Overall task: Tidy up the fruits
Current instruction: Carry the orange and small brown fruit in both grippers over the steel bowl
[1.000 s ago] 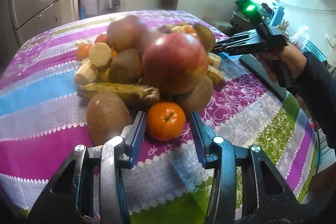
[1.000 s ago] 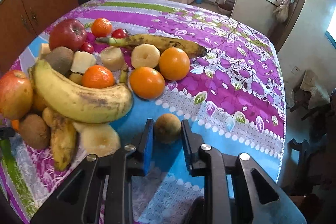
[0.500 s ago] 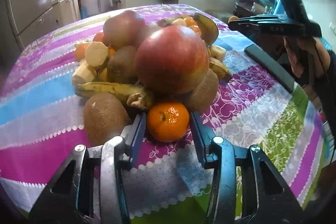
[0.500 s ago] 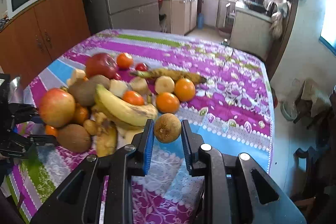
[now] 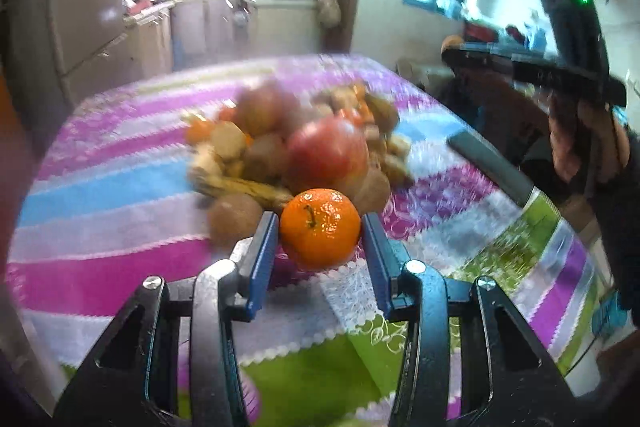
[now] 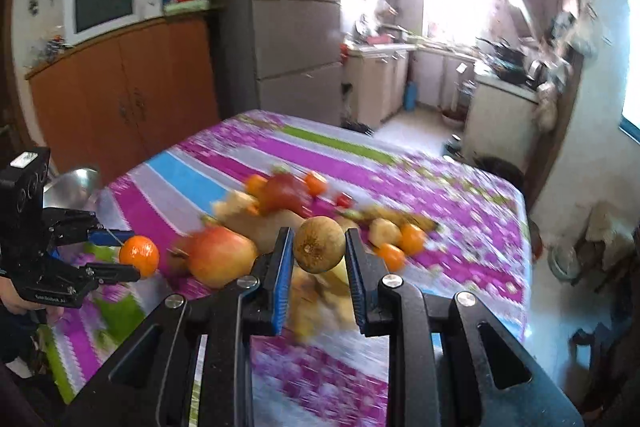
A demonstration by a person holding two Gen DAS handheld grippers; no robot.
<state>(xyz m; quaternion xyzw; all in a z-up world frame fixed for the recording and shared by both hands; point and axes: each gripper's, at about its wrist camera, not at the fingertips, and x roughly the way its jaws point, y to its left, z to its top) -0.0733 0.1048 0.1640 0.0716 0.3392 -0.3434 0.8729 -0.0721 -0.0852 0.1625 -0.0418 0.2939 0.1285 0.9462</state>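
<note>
Both fruits are lifted above the fruit pile (image 6: 288, 211): left gripper (image 5: 320, 227) clamps a mandarin (image 5: 320, 228), right gripper (image 6: 318, 247) clamps a kiwi (image 6: 319, 245). Next, each needs its own spot.

Motion blur smears the fruit pile (image 5: 304, 151) on the bench (image 5: 104, 183) in the left wrist view, so the pieces behind the red apple (image 5: 328, 151) cannot be told apart. In the right wrist view the heap (image 6: 280, 203) is smeared as well, and the fruit just below the jaws is a yellow-brown blur. The kitchen counter (image 6: 384, 47) beneath the window is washed out by glare, its contents unreadable.
</note>
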